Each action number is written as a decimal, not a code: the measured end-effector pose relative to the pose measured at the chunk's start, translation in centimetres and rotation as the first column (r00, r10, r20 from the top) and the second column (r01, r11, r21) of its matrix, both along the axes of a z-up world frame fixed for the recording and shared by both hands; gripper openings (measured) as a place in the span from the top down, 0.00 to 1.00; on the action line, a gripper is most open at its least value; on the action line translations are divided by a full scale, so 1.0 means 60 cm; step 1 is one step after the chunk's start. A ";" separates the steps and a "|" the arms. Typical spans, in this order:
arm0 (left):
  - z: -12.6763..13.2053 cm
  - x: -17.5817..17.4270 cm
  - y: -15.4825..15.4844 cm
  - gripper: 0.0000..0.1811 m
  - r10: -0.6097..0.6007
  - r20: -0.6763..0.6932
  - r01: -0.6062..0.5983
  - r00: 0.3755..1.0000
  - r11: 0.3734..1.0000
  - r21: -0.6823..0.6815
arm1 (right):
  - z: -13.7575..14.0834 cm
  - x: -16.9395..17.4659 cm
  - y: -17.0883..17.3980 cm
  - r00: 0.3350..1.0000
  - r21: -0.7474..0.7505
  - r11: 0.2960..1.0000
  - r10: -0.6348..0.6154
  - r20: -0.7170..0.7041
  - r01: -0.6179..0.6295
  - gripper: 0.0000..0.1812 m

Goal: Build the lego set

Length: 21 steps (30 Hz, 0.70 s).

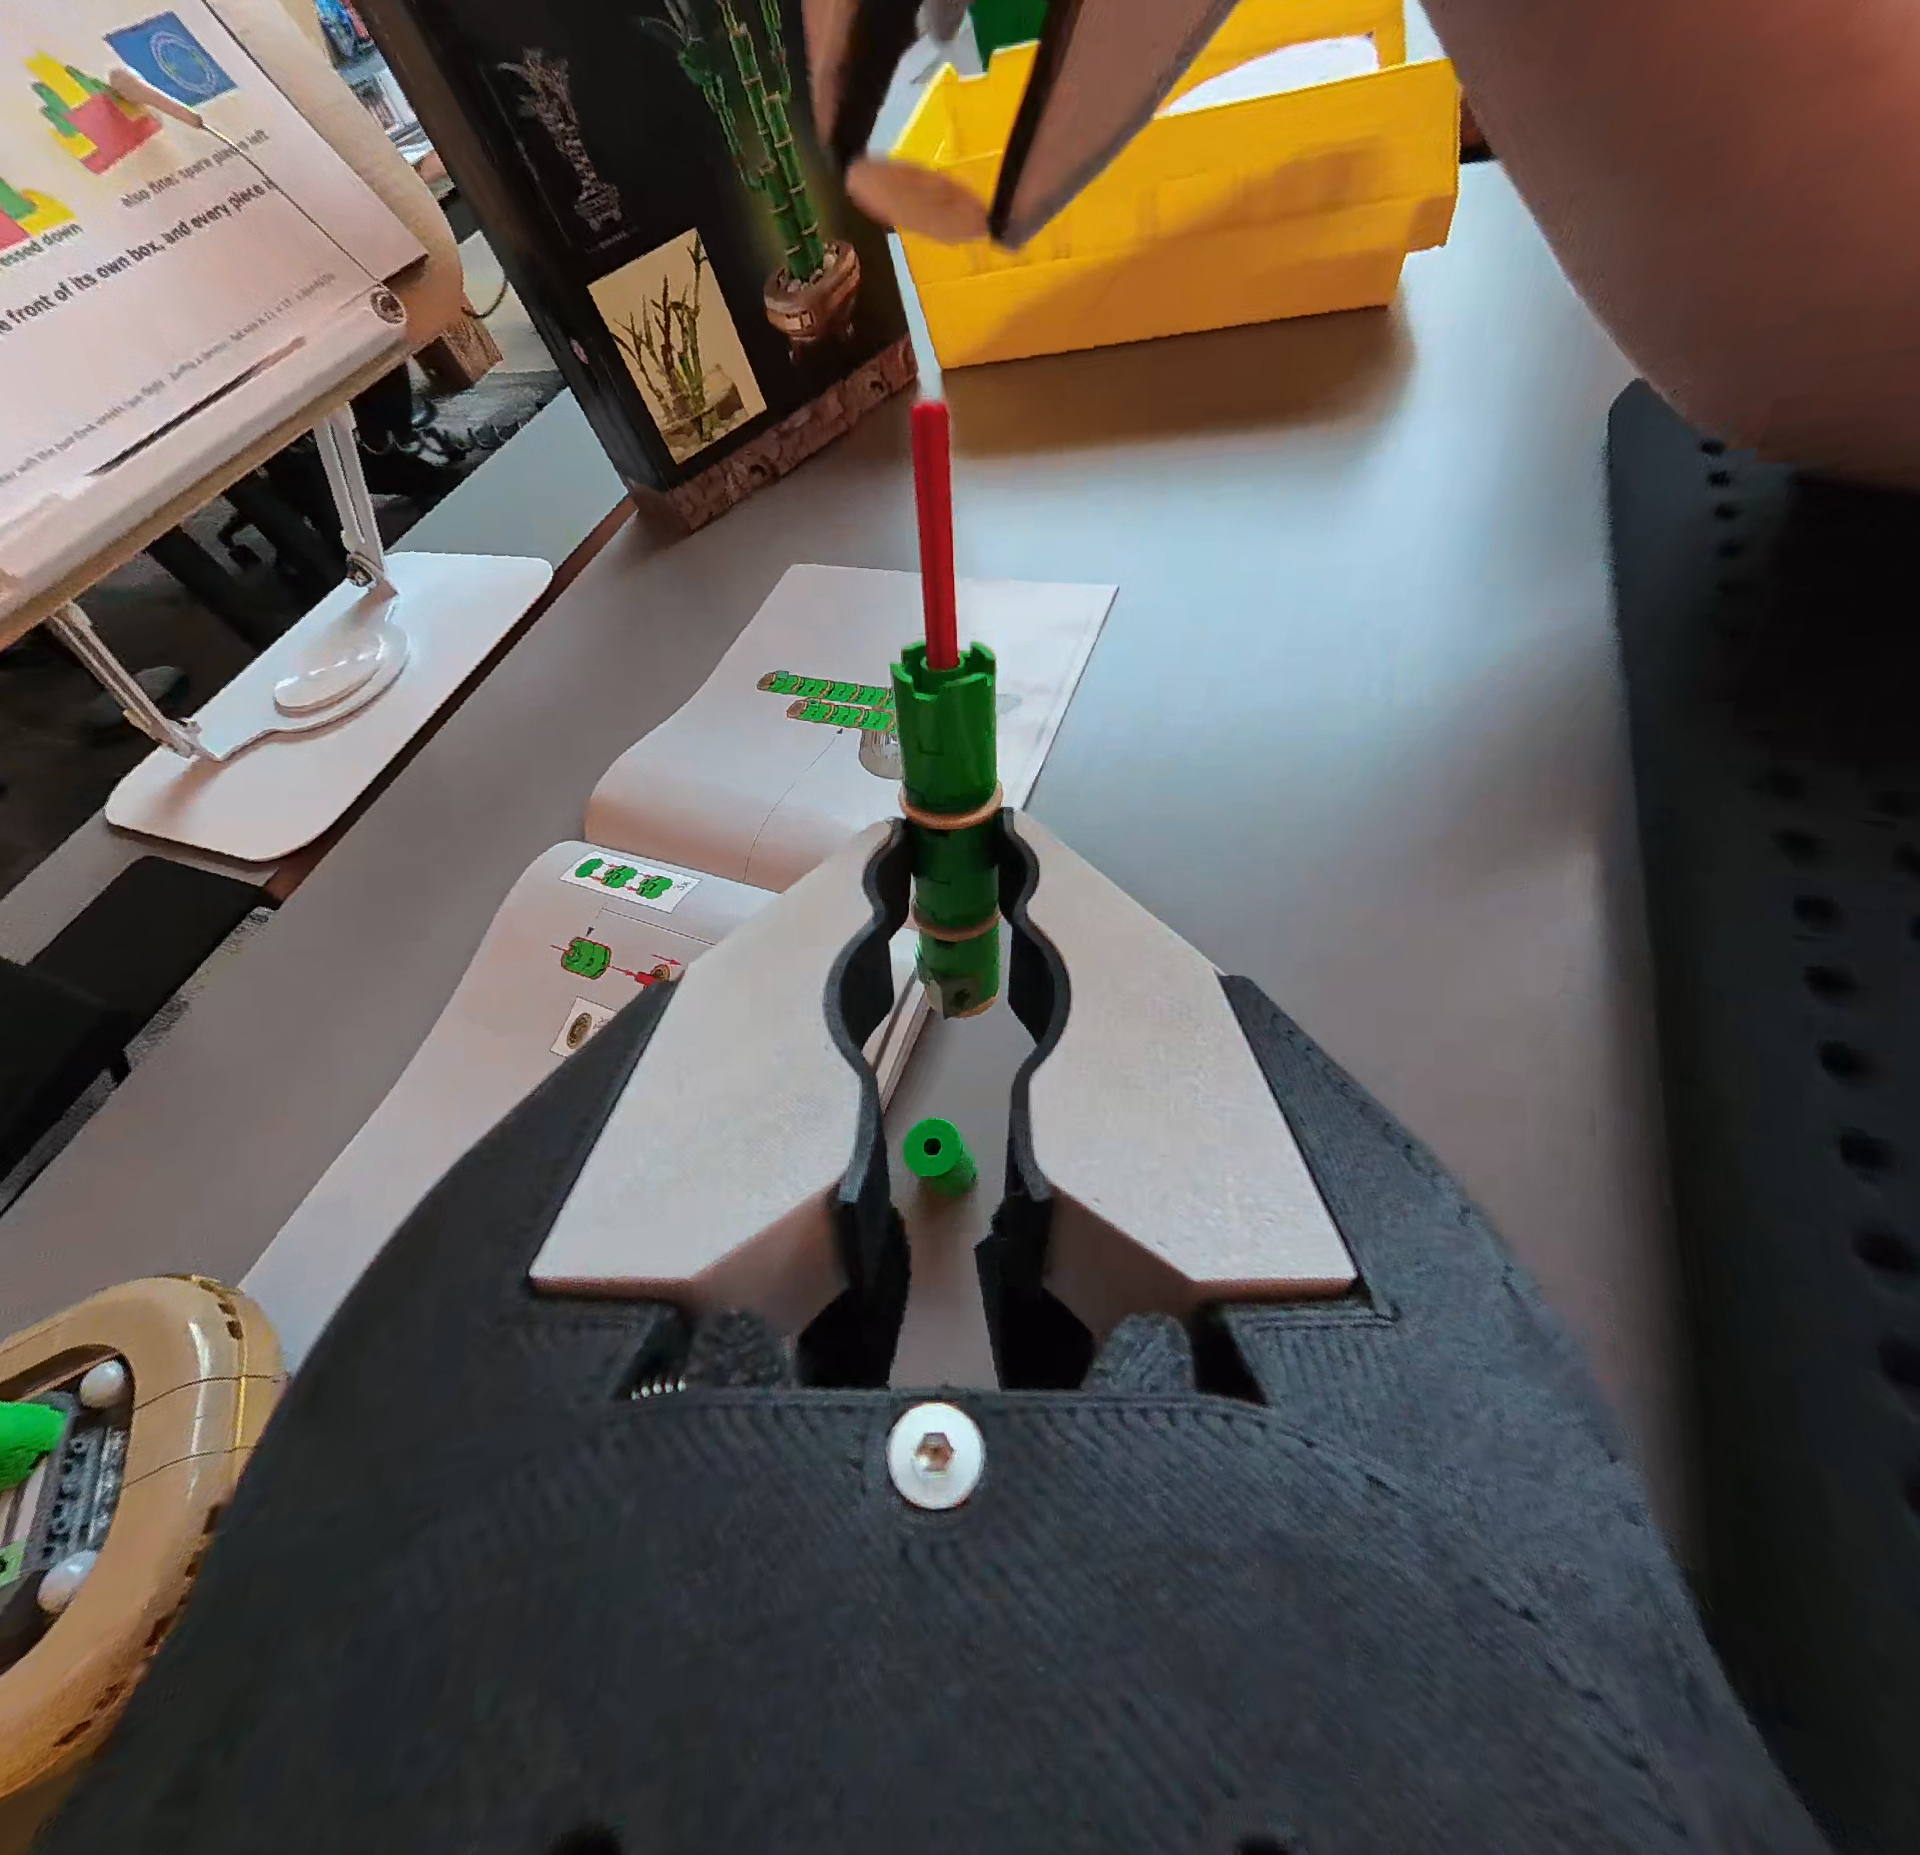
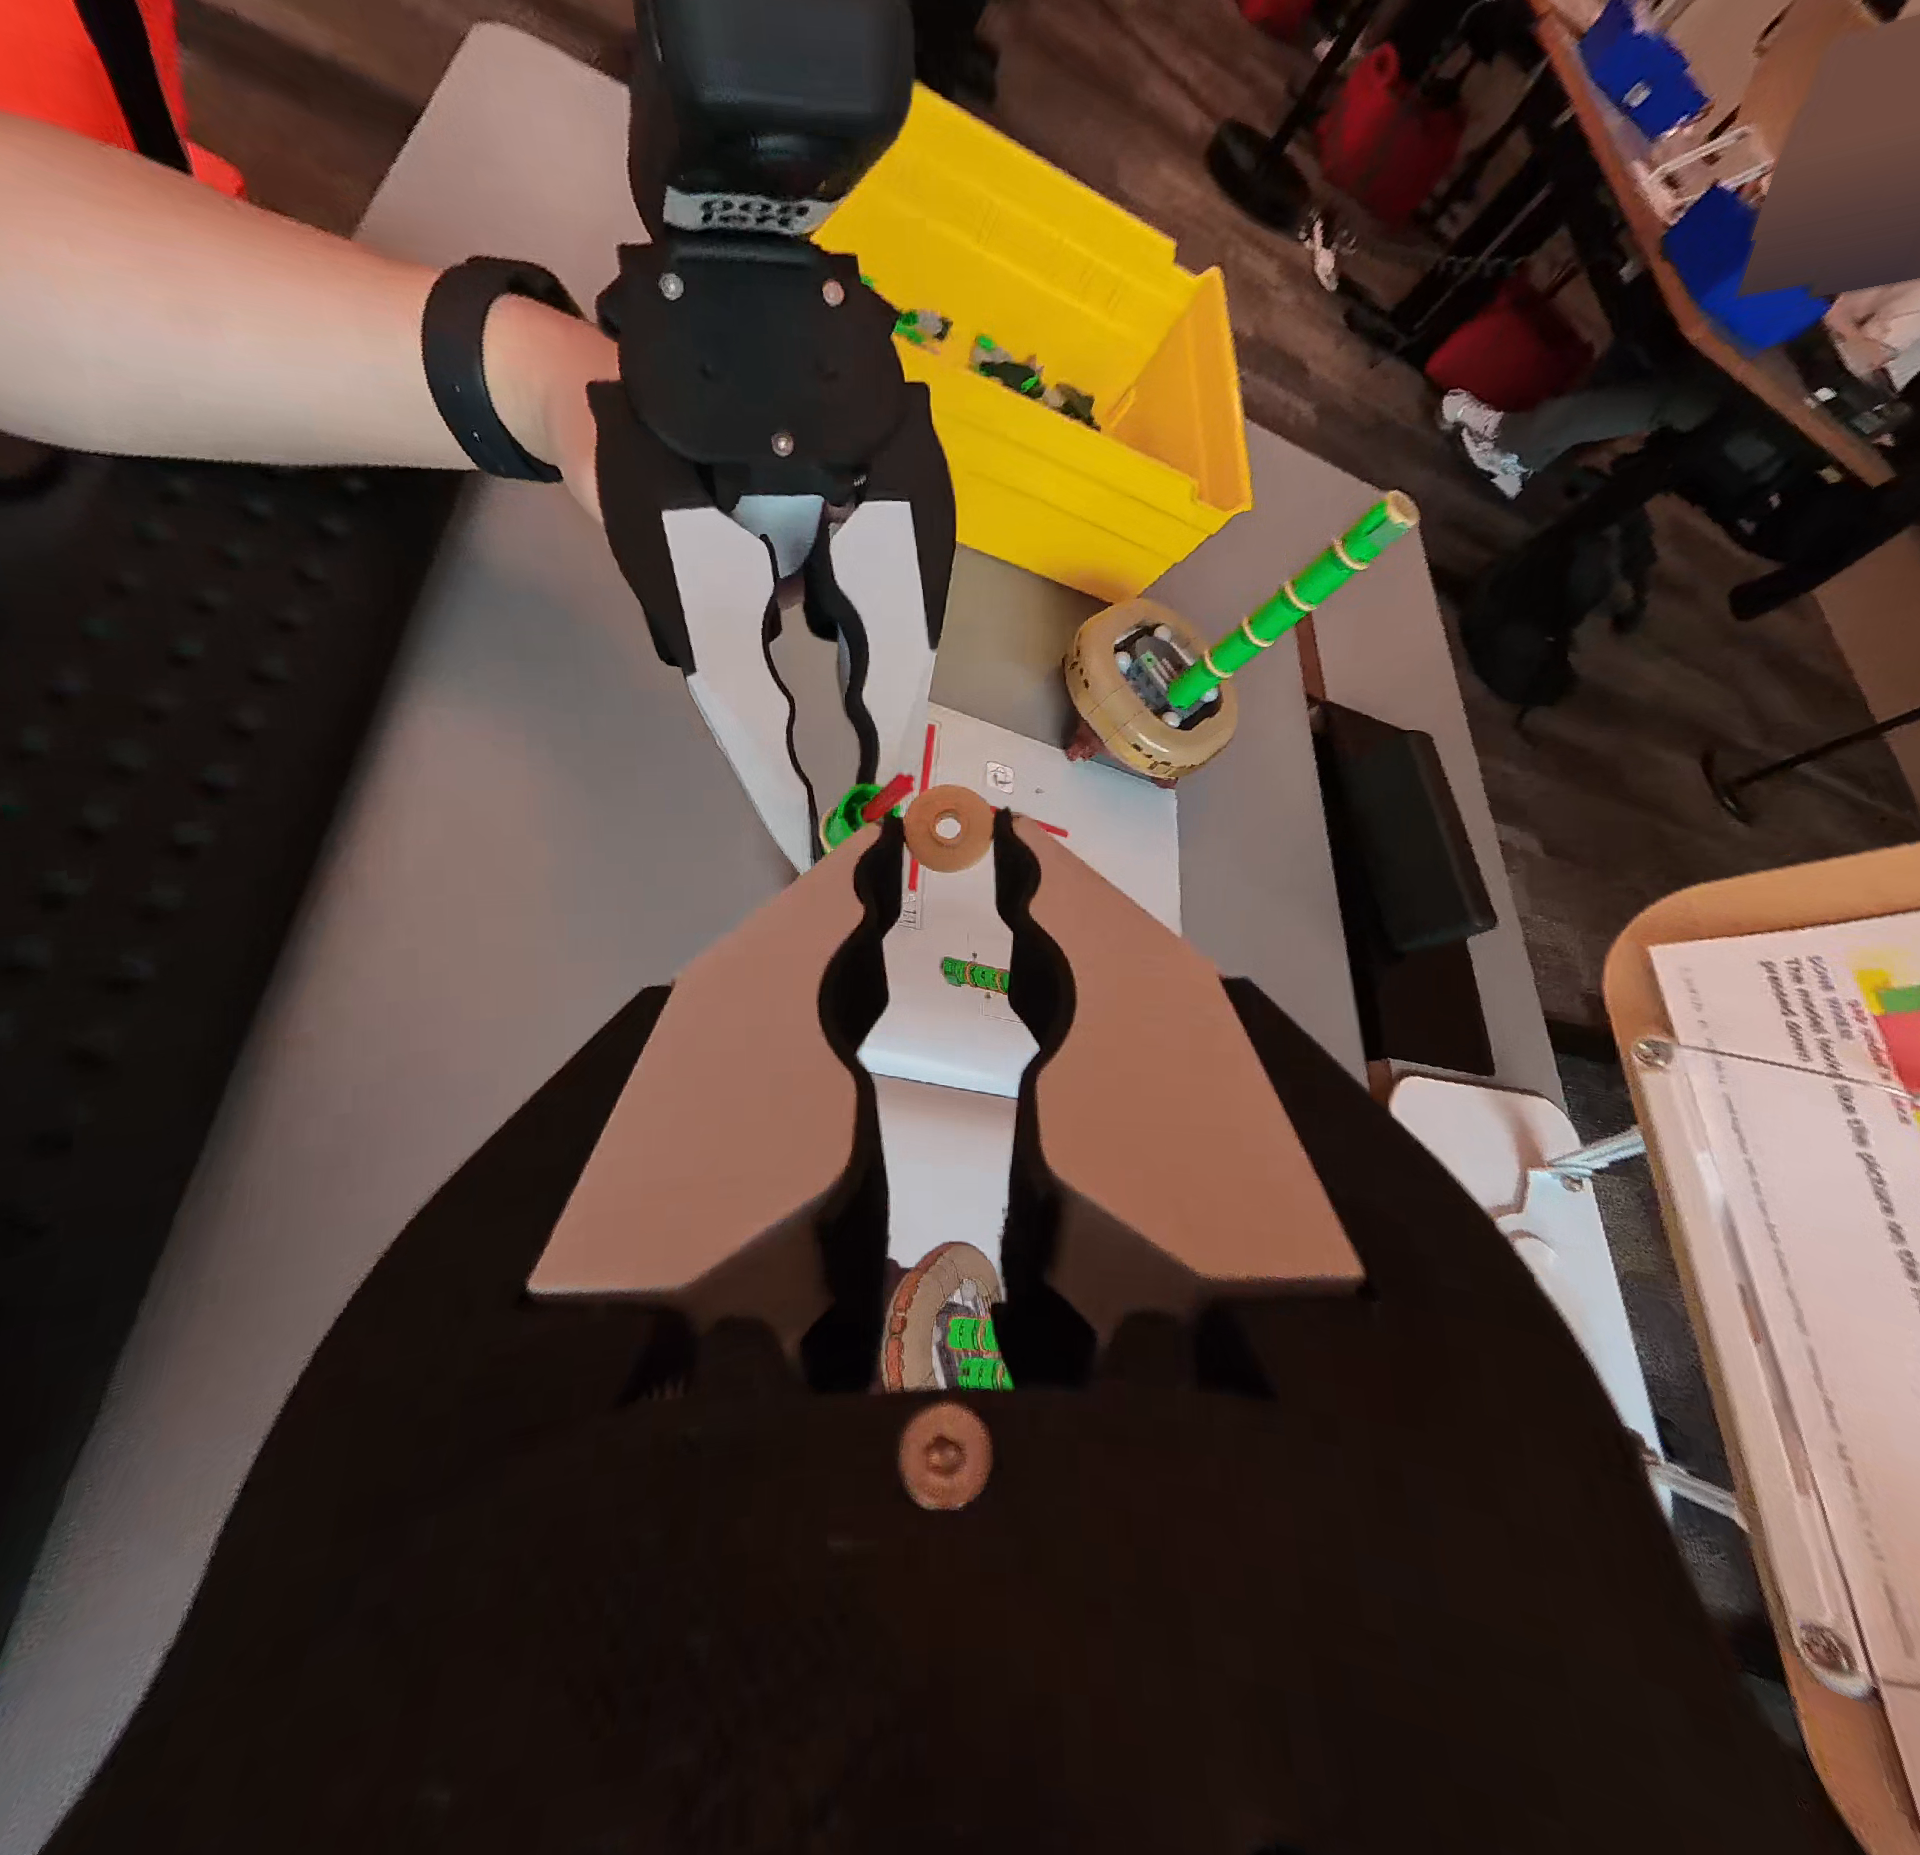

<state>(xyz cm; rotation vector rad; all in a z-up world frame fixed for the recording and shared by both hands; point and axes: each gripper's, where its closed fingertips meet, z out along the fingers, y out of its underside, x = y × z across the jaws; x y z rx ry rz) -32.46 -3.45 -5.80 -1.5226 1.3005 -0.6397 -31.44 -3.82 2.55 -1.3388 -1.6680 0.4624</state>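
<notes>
My left gripper [image 1: 951,849] is shut on a green bamboo stalk [image 1: 948,756] with tan rings, held upright on a red axle [image 1: 932,532] that sticks out of its top. My right gripper [image 2: 948,829] is shut on a tan round ring piece [image 2: 947,829], held above the axle's red tip [image 2: 886,799]. In the left wrist view the right gripper [image 1: 925,200] hangs above the axle with the ring [image 1: 914,200] between its tips. A loose green cylinder piece [image 1: 938,1156] lies on the table below my left fingers.
A yellow parts bin [image 1: 1195,236] stands at the back. The open instruction booklet [image 1: 831,725] lies under the stalk. The tan pot base [image 2: 1151,699] holds a finished green stalk [image 2: 1294,595]. The set's box [image 1: 665,205] and a document stand [image 1: 208,247] are nearby.
</notes>
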 end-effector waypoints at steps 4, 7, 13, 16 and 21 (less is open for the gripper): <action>-0.005 0.000 -0.001 0.92 0.005 -0.038 -0.003 0.999 0.999 0.037 | -0.022 -0.025 -0.012 0.998 -0.060 0.996 0.064 0.005 -0.064 0.91; -0.010 -0.001 0.000 0.92 0.005 -0.053 -0.003 0.999 0.999 0.038 | -0.027 -0.027 -0.012 0.997 -0.074 0.995 0.072 -0.004 -0.072 0.91; -0.008 -0.003 0.000 0.92 0.006 -0.051 -0.004 0.999 0.999 0.050 | -0.019 -0.026 -0.019 0.995 -0.095 0.990 0.098 -0.037 -0.101 0.91; -0.006 -0.001 -0.002 0.92 0.001 -0.045 0.001 0.999 0.998 0.055 | -0.009 -0.026 -0.024 0.991 -0.110 0.987 0.111 -0.074 -0.119 0.91; -0.005 0.002 -0.005 0.92 -0.011 -0.041 0.013 0.999 0.998 0.061 | -0.012 -0.022 -0.021 0.992 -0.107 0.988 0.104 -0.070 -0.111 0.91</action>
